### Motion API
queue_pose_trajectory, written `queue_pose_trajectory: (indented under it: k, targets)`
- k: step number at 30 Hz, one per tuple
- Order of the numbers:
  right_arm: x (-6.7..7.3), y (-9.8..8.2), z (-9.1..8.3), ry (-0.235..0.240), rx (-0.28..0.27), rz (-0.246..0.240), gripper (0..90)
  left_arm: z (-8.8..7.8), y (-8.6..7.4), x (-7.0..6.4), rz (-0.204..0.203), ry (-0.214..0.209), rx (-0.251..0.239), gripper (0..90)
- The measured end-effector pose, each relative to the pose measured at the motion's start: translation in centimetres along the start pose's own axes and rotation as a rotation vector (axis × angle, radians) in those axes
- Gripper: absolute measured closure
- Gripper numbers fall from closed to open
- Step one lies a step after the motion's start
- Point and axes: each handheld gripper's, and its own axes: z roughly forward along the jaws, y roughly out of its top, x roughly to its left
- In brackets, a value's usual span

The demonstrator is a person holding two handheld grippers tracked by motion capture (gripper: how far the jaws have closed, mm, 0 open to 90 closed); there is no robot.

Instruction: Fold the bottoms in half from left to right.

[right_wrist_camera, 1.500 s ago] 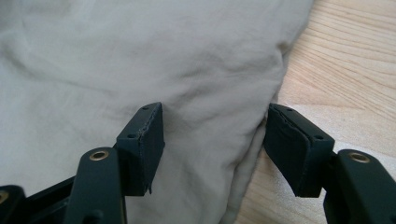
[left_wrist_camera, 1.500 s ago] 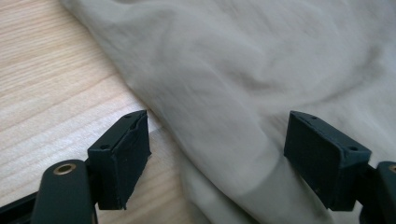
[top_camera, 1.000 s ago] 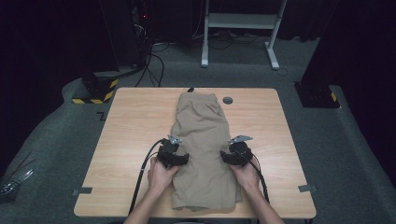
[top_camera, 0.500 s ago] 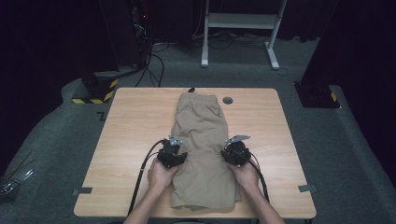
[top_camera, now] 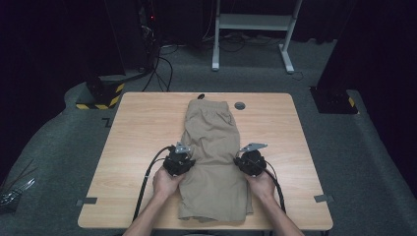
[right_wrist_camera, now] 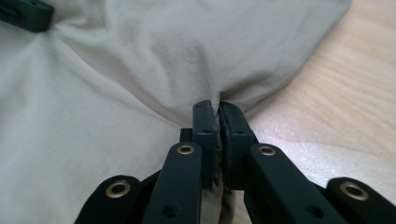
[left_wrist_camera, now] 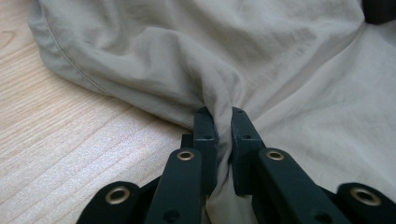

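With both side edges of the shorts (top_camera: 212,157) just pinched, left gripper (left_wrist_camera: 218,112) at 9 o'clock, right gripper (right_wrist_camera: 215,106) at 3: lift evenly, fold level over tabletop (top_camera: 142,142).

You work at a light wooden table (top_camera: 137,147) with rounded corners, and it has a round grommet (top_camera: 240,105) near the far edge. Under it lies a dark grey carpet (top_camera: 359,162). Behind you see a white metal frame (top_camera: 255,29) and black cables (top_camera: 162,64) on the floor — also a base with yellow-black stripes (top_camera: 98,93). The room behind is very dark.
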Motion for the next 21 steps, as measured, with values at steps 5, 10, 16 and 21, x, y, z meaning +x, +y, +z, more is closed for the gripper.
queue_pose_trajectory:
  k: [5, 10, 16, 21]
  targets:
    - [0.1, 0.3, -0.9, 0.016, -0.037, -0.016, 86.3, -0.8, 0.0, 0.0, 0.016, -0.008, -0.022, 84.3]
    - [0.4, 0.7, -1.6, 0.022, -0.060, -0.029, 86.3, -1.9, 0.1, 0.0, 0.027, -0.012, -0.053, 84.2]
    - [0.9, 1.2, -3.1, 0.026, -0.107, -0.052, 86.3, -3.3, 0.9, -0.1, 0.043, -0.014, -0.080, 84.3]
    - [1.3, 1.5, -4.3, 0.017, -0.142, -0.080, 86.3, -4.1, 1.5, -0.3, 0.053, -0.004, -0.093, 84.4]
